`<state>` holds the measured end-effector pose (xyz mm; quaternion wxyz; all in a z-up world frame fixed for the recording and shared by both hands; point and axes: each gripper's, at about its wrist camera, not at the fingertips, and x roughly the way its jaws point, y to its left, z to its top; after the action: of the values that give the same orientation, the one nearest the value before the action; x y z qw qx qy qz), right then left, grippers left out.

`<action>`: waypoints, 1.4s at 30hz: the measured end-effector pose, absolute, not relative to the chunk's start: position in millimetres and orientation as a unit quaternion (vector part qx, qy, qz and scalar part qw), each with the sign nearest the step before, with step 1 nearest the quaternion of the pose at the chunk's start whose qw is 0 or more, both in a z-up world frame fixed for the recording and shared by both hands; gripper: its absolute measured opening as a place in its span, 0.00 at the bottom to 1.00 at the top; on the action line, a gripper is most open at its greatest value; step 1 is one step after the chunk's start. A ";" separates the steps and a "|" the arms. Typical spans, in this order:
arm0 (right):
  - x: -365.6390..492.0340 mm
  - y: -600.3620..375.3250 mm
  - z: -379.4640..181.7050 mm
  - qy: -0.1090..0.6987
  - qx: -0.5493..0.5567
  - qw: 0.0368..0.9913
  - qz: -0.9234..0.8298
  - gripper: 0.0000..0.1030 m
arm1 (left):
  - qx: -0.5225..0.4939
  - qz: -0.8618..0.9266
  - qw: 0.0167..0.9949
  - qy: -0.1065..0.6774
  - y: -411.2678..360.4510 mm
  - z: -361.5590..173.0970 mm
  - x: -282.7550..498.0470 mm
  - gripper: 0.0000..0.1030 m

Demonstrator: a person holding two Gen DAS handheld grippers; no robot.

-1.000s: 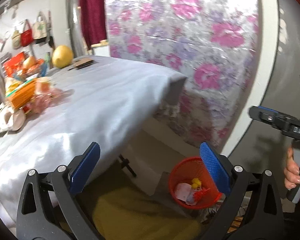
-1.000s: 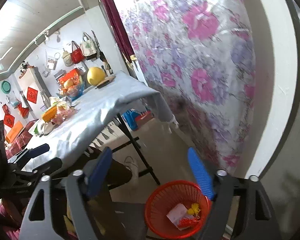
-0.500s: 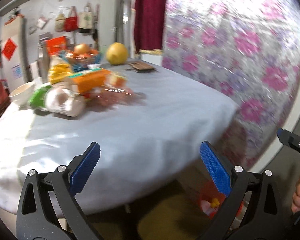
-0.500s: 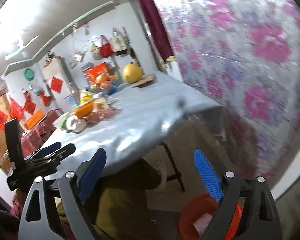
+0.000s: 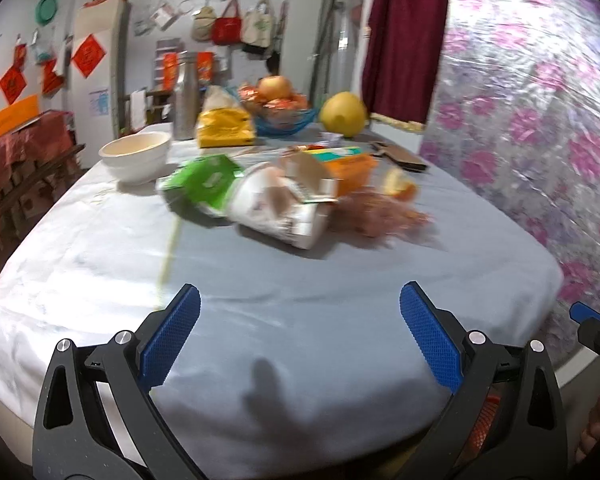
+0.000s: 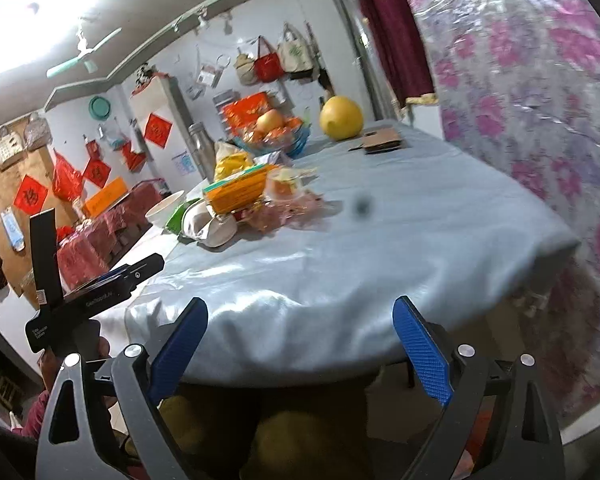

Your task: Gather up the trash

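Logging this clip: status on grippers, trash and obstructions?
Left gripper open, empty. Right gripper opening, nothing between fingers. Trash pile untouched mid-table. Path clear.

White wall, maroon curtain

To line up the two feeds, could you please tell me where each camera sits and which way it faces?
Left wrist: on the left gripper, open over the table's near edge, facing the trash pile; the right gripper's tip and fingers show at the right edge.
Right wrist: on the right gripper, jaws opening and empty, short of the table edge, facing across it; the left gripper shows at left.
Shared: table, pile, pomelo, bags on the wall.
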<state>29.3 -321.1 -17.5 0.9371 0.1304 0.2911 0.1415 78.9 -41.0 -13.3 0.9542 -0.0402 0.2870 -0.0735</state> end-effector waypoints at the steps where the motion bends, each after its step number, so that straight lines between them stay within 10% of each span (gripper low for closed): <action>1: 36.2 -316.2 -18.1 0.294 0.128 0.936 0.145 0.89 | -0.041 -0.068 0.954 0.289 -35.5 -14.6 82.1 0.93; 33: 239.4 -245.4 -9.4 0.318 0.091 0.936 0.123 0.88 | -0.001 0.018 0.952 0.306 14.4 -60.4 128.2 0.95; 42: 252.7 -244.9 -18.8 0.332 0.099 0.929 0.130 0.52 | 0.000 0.018 0.953 0.303 13.8 -59.5 127.8 0.94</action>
<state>252.7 -244.9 -18.8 0.9290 0.0988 0.3322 0.1295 127.8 13.8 -59.5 0.9530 0.0004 0.3026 0.0175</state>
